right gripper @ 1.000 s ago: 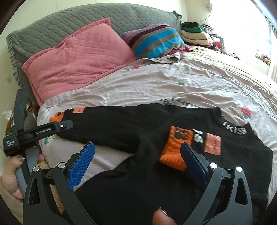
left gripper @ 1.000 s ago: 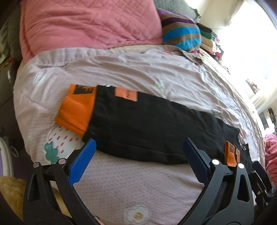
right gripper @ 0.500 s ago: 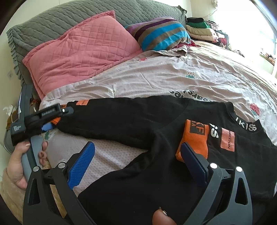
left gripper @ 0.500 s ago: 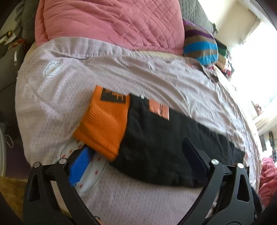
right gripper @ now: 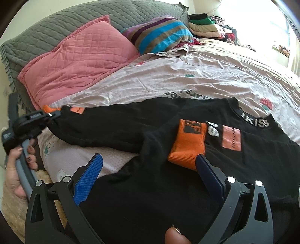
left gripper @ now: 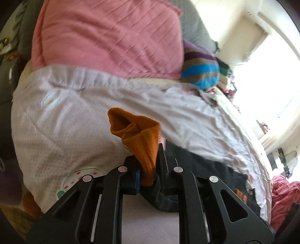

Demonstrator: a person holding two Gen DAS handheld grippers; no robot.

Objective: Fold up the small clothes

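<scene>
A black sweatshirt [right gripper: 131, 127] with orange cuffs lies spread on the bed. My left gripper [left gripper: 149, 169] is shut on the orange cuff [left gripper: 142, 137] of the outstretched sleeve; it also shows in the right wrist view [right gripper: 50, 114] at the far left. The other sleeve is folded across the chest, its orange cuff [right gripper: 189, 144] near the collar. My right gripper [right gripper: 150, 176] is open and empty above the shirt's lower body, its right finger close to that cuff.
A pink quilted pillow [right gripper: 78, 58], a striped pillow [right gripper: 159, 35] and a grey headboard cushion [right gripper: 75, 16] lie at the head of the bed. Folded clothes [right gripper: 204, 26] are stacked at the far corner. The lilac bedsheet [right gripper: 206, 75] lies beyond the shirt.
My left gripper moved onto the outstretched sleeve's orange cuff and closed on it, bunching the cuff. My right gripper stayed open and shifted slightly closer to the shirt.
</scene>
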